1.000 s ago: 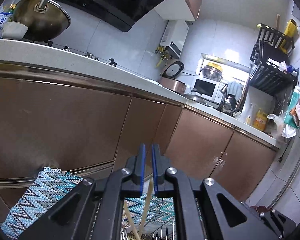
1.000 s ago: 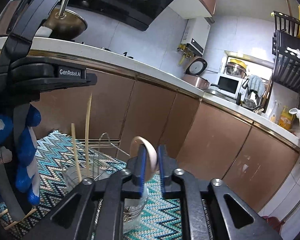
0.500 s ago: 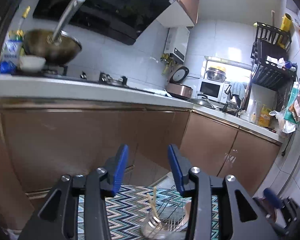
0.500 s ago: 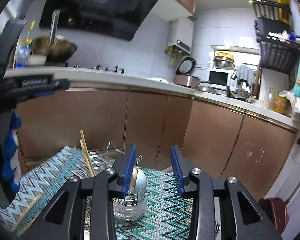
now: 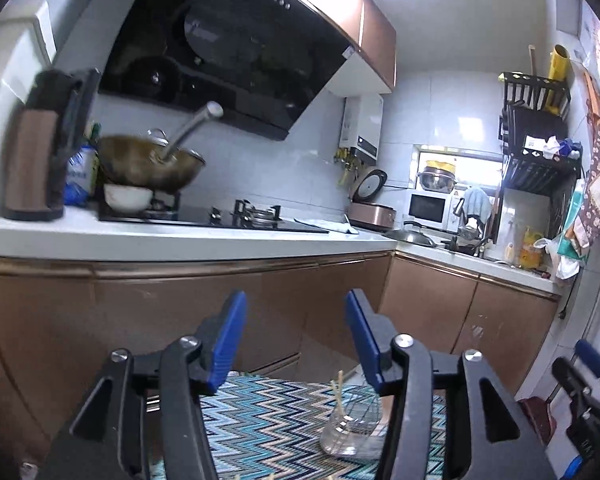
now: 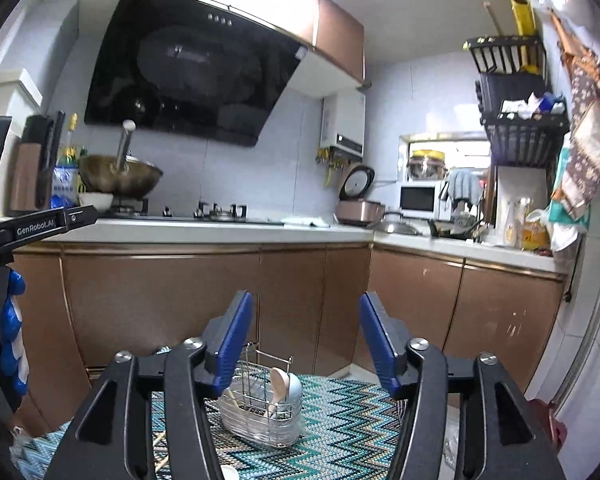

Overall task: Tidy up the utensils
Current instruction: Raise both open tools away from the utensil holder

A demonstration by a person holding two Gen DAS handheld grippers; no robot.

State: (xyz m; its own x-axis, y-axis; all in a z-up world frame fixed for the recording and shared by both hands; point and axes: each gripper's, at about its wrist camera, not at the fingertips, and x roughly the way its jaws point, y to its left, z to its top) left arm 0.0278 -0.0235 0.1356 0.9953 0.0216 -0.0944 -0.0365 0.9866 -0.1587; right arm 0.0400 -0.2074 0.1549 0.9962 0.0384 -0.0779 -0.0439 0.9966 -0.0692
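Note:
A wire utensil caddy [image 6: 260, 414] stands on the zigzag mat [image 6: 340, 428] below and beyond my right gripper [image 6: 306, 300]. It holds a pale wooden spoon [image 6: 278, 380], a metal spoon [image 6: 295, 388] and chopsticks. My right gripper's jaws are opening with nothing between them. In the left wrist view the caddy [image 5: 352, 428] sits low right of centre with chopsticks [image 5: 339, 394] sticking up. My left gripper [image 5: 295, 300] hangs above the mat [image 5: 268, 420], jaws opening and empty. A loose chopstick [image 6: 160, 440] lies on the mat.
Brown cabinets [image 6: 160, 300] under a white counter [image 5: 180, 236] face both grippers. A wok [image 5: 148, 168], bowl and knife block [image 5: 32, 160] are on the counter; rice cooker [image 6: 358, 208] and microwave farther right. A blue-gloved hand [image 6: 12, 320] holds the left gripper at the left edge.
Both grippers went from nearly shut to wide, rose and drew back from the caddy. The chopsticks and the wooden spoon they held now stand in the caddy.

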